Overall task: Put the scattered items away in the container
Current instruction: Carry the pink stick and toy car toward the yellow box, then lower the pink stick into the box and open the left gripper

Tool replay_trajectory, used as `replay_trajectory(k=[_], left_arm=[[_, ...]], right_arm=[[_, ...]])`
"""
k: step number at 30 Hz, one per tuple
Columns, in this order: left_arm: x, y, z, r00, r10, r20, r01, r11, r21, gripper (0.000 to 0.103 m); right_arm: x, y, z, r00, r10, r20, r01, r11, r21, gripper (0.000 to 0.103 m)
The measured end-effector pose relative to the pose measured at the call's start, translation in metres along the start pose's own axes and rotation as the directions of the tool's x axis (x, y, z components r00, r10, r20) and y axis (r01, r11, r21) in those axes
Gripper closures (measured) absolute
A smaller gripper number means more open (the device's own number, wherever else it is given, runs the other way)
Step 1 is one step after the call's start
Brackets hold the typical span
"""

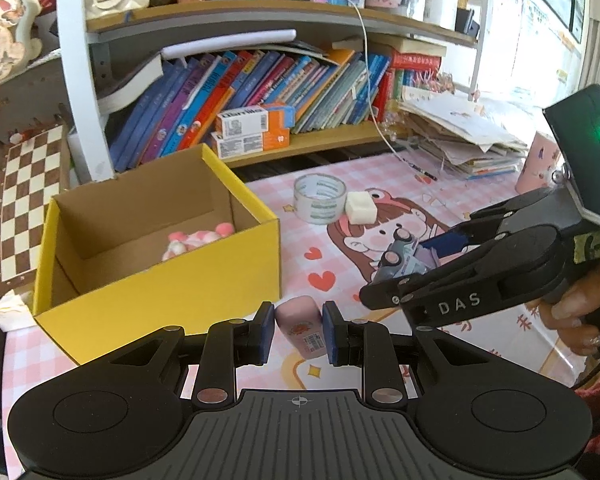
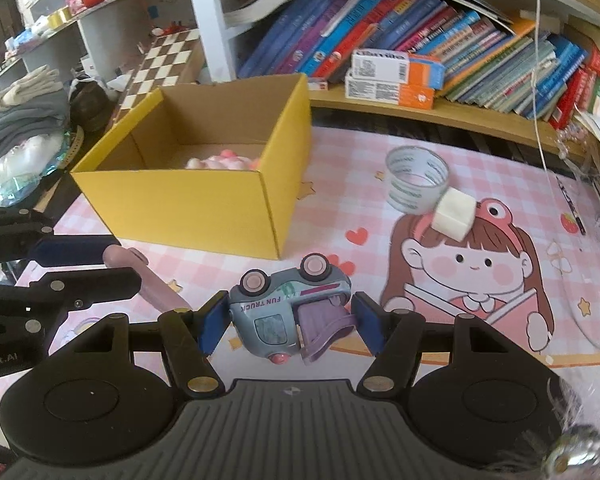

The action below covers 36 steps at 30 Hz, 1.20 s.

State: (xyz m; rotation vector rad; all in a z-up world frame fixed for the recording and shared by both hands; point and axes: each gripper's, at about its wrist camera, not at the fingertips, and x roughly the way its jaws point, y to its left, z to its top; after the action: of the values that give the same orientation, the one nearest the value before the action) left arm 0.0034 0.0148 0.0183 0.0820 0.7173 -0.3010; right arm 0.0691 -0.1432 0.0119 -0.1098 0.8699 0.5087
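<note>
A yellow cardboard box stands on the pink mat with a pink-and-white plush item inside. My left gripper is shut on a pink bottle, low over the mat in front of the box; the bottle also shows in the right wrist view. My right gripper is shut on a grey-blue toy truck that lies on its side; the truck also shows in the left wrist view. A roll of clear tape and a white foam block lie further back.
A bookshelf with leaning books runs along the back. Two orange-and-white cartons sit on its lower ledge. A chessboard leans left of the box. A paper pile lies at the back right. A white cable hangs down.
</note>
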Motion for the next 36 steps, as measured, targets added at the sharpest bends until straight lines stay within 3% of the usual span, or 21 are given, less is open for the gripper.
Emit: replay_trajectory(k=[12,26,36], left_arm=[[-0.026,0.029,0.016,0.995,0.015,0.098,-0.016,1.0,0.005,0.079],[-0.046,0.061,0.057,0.971,0.065,0.23,-0.08,0.995,0.057,0.079],[-0.035,0.084,0.068,0.968,0.084,0.235,-0.096,0.995,0.039,0.079]], right_arm=[[-0.01,0.034,0.021,0.998,0.002,0.059,0.003,0.997,-0.078,0.039],[-0.017,0.056,0.056,0.993,0.032,0.115,-0.015,0.989,-0.147,0.039],[-0.006,0.066,0.077,0.991,0.059,0.118,-0.037,0.983,-0.181,0.039]])
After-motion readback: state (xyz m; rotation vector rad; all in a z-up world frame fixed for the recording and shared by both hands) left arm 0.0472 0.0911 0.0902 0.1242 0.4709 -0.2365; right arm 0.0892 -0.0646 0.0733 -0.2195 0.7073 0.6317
